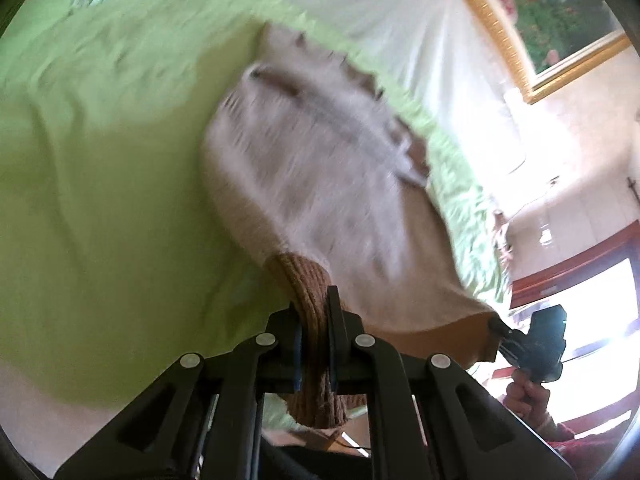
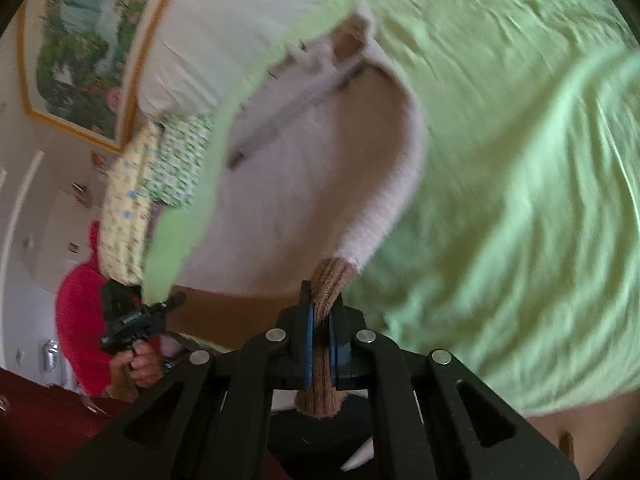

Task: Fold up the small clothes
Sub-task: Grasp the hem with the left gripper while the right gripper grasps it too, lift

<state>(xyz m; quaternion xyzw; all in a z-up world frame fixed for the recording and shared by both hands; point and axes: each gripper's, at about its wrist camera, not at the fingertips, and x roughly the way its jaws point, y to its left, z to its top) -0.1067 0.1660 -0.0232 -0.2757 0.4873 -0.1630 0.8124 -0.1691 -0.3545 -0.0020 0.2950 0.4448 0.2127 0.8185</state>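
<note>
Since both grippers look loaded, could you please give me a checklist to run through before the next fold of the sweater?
1. Left gripper clamped on a brown ribbed cuff: ok.
2. Right gripper clamped on the other ribbed cuff: ok.
3. Sweater spread above the green bedsheet: ok.
4. Sweater body free of wrinkles: cannot tell, both views are blurred.
5. Far hem lying flat on the sheet: cannot tell.

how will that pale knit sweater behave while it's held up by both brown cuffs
The sweater probably hangs floppy: its body sags between the left gripper and right gripper. It seems light, and the ribbed cuffs bunch in the jaws, so slipping looks unlikely.
</note>
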